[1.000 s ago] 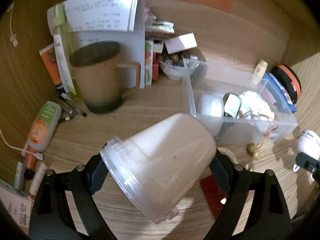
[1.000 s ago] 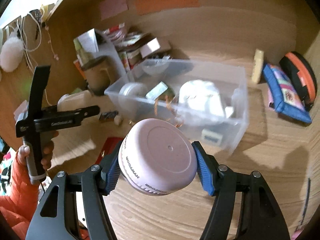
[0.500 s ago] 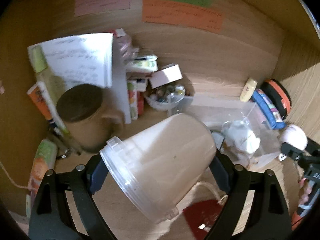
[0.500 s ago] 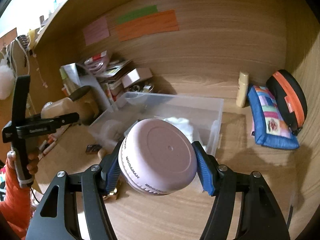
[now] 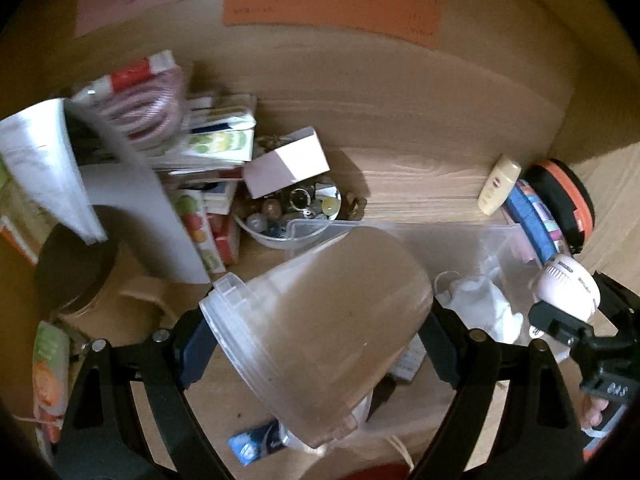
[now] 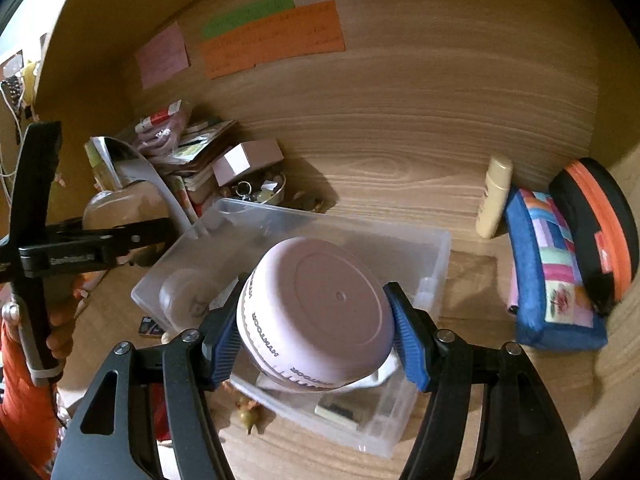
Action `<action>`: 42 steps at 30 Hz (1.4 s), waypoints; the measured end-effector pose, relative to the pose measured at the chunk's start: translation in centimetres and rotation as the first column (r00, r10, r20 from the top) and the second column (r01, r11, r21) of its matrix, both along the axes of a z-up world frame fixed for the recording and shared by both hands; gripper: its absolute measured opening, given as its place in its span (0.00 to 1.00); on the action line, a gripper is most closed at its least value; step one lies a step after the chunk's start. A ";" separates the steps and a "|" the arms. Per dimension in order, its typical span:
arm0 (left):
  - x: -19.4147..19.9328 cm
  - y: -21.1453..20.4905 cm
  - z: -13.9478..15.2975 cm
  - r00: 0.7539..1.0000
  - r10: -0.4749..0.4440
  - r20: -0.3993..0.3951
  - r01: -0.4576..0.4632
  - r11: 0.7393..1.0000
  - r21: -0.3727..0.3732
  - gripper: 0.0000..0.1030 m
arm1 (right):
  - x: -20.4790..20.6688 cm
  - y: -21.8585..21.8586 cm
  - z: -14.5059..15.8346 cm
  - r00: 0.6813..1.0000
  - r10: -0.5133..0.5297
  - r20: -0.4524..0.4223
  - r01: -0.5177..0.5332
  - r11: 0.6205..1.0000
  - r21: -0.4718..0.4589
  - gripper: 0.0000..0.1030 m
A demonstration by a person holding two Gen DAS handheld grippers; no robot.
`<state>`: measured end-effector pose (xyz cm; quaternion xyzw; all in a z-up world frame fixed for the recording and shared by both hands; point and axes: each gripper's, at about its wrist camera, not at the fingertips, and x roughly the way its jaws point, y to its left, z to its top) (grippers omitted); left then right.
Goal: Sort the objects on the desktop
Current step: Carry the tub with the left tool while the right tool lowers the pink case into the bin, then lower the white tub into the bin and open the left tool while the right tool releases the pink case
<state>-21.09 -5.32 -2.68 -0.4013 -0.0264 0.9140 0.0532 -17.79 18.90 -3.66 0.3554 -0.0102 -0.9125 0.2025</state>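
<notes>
My left gripper is shut on a clear plastic tub, held on its side with its rim toward the lower left. My right gripper is shut on a round pink jar with lettering around its edge; the same jar shows at the right edge of the left wrist view. Both are held above a clear plastic storage bin on the wooden desk, also seen as the bin. Inside the bin lie something white, a round lid and small items.
A blue patchwork pouch, a black and orange case and a cream bottle stand at the right. At the back left are a stack of boxes and papers, a bowl of trinkets and a brown mug. Coloured notes hang on the wall.
Both grippers have risen and moved forward over the bin, each keeping its hold. The back wall and its notes fill more of each view, and the mug has slid to the left edge.
</notes>
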 end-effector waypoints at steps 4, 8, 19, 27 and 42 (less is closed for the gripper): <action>-1.9 1.2 -1.5 0.999 -0.010 0.034 0.010 1.000 -0.011 0.86 | -1.2 -0.9 -0.7 1.000 0.022 0.017 -0.022 0.999 0.028 0.61; -2.5 2.1 -2.5 0.998 -0.035 0.049 0.036 0.999 -0.025 0.86 | -2.6 -1.7 -2.3 0.998 0.026 0.049 -0.029 0.998 0.063 0.61; -3.2 3.7 -3.3 0.999 -0.033 0.032 0.037 0.989 -0.142 0.86 | -3.2 -1.9 -3.9 0.997 0.031 0.065 -0.038 0.994 0.100 0.61; -3.2 5.1 -4.0 0.998 -0.044 0.037 0.052 0.963 -0.266 0.87 | -2.7 -3.3 -4.7 0.999 0.032 0.025 -0.036 0.978 0.207 0.61; -3.2 6.3 -4.4 0.997 -0.047 0.059 0.065 0.932 -0.357 0.90 | -2.3 -3.6 -4.7 0.998 0.053 0.017 -0.055 0.976 0.210 0.73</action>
